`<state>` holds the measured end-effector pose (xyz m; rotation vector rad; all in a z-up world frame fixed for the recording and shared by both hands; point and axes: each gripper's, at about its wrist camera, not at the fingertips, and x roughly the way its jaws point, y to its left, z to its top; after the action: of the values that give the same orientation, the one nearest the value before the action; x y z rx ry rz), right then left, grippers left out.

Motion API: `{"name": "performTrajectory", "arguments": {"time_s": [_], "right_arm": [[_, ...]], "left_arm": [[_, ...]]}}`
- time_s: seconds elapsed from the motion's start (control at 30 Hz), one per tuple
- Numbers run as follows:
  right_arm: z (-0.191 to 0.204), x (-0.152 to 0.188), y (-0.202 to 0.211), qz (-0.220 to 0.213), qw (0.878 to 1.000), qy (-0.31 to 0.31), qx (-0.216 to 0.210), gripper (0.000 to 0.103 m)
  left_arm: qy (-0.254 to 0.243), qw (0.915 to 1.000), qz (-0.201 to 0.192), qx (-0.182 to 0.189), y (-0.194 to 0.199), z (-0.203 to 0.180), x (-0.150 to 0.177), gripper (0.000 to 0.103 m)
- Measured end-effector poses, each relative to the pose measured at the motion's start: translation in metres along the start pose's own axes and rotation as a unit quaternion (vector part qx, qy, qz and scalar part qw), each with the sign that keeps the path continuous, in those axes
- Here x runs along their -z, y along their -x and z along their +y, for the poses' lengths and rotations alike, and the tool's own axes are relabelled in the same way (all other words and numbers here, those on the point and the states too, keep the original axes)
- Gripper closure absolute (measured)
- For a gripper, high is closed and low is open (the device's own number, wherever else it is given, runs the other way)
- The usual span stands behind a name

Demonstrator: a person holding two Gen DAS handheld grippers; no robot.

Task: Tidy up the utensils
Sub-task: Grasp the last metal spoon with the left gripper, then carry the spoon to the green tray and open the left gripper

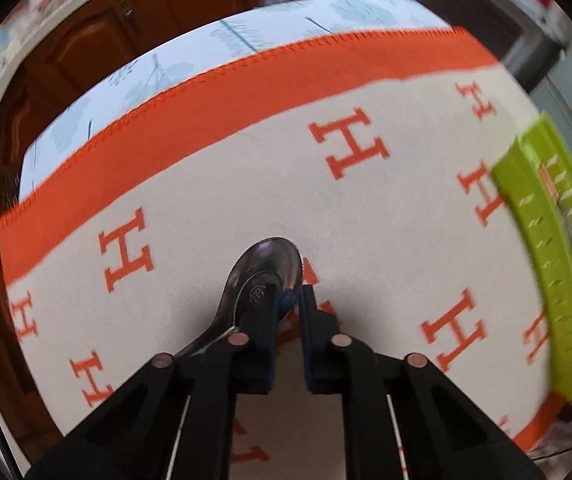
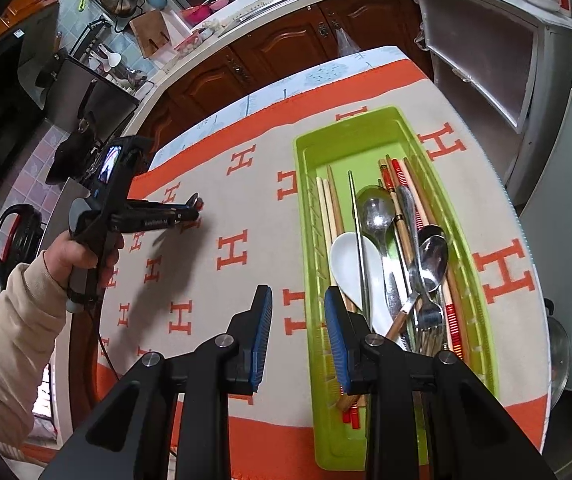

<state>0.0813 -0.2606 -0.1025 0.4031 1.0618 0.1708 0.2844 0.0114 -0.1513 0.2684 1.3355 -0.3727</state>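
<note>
Writing: orange "H" letters are covering the tablecloth [image 1: 214,200].
Left gripper [image 1: 289,300]: jaws are pinching a metal spoon [image 1: 270,264], bowl jutting ahead, above the cloth's middle.
Right gripper [image 2: 297,320]: jaws are gaping, empty, over the green tray [image 2: 305,216] near the cloth's right edge.

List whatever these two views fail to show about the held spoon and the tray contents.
- Spoon handle, left wrist view: hidden behind the left gripper fingers and linkage.
- Green tray, left wrist view: blurred and cut off by the lens edge, so its contents are unreadable.
- Near ends of the chopsticks and fork, right wrist view: covered by the open right gripper.
- Spoon in the right wrist view: too small to make out.
</note>
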Motion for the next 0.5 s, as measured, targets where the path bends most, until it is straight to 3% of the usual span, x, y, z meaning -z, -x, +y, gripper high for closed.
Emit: {"name": "performTrajectory", "arguments": {"time_s": [0.23,0.4,0.5], "right_arm": [[-0.001,0.002,-0.002,-0.005,1.000,-0.003,-0.003,0.075],[-0.002,0.004,0.002,-0.010,1.000,-0.009,0.000,0.075],[-0.004,0.006,0.005,-0.013,1.000,-0.015,-0.001,0.075]], "left_arm": [[0.076,0.9956,-0.005,0.055,0.014,0.022,0.010,0.103],[0.107,0.9913,-0.020,0.073,0.033,0.015,0.030,0.103],[0.129,0.9859,-0.022,0.104,0.044,0.003,0.047,0.103]]}}
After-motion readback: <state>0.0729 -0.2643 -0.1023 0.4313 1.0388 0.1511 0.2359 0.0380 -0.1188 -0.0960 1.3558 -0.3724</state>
